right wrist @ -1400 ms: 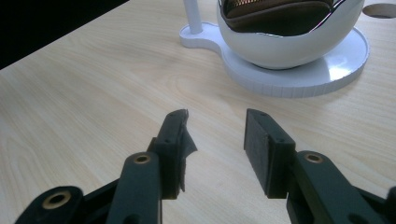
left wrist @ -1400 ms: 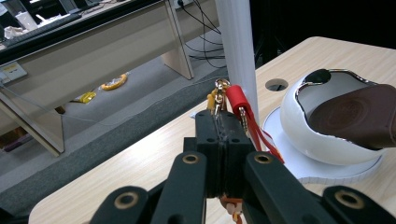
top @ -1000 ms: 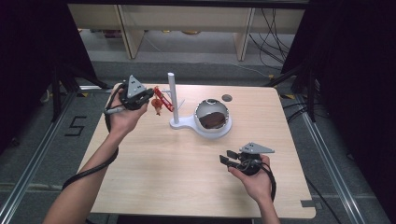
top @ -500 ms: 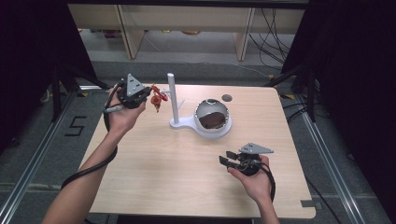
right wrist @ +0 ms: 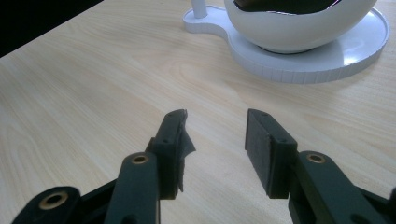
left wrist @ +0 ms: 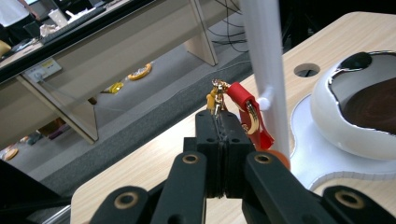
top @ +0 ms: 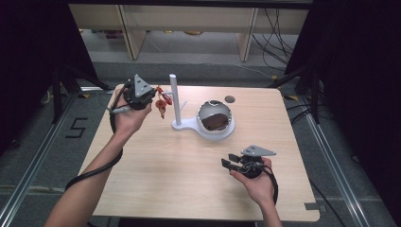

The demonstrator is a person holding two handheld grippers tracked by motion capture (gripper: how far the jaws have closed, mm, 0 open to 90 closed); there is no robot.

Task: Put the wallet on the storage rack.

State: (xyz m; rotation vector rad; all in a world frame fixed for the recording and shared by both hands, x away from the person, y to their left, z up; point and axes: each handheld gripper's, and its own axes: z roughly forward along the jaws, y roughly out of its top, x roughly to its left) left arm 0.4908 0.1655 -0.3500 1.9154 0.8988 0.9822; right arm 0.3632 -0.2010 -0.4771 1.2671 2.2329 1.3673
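Left gripper (left wrist: 219, 122): jaws clenched on a keyring (left wrist: 240, 112) with red tag and gold clasp, raised beside the white post (left wrist: 264, 60). On the stand's base, at 3 o'clock from the post, sits the bowl (top: 215, 116). Right gripper (right wrist: 215, 135): jaws released, low over the worktop (top: 156, 175), at 5 o'clock from the bowl.

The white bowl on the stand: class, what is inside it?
Inside the white bowl a dark brown inner surface shows through its opening. Whether anything lies at the bottom cannot be told; the bowl's wall hides it.
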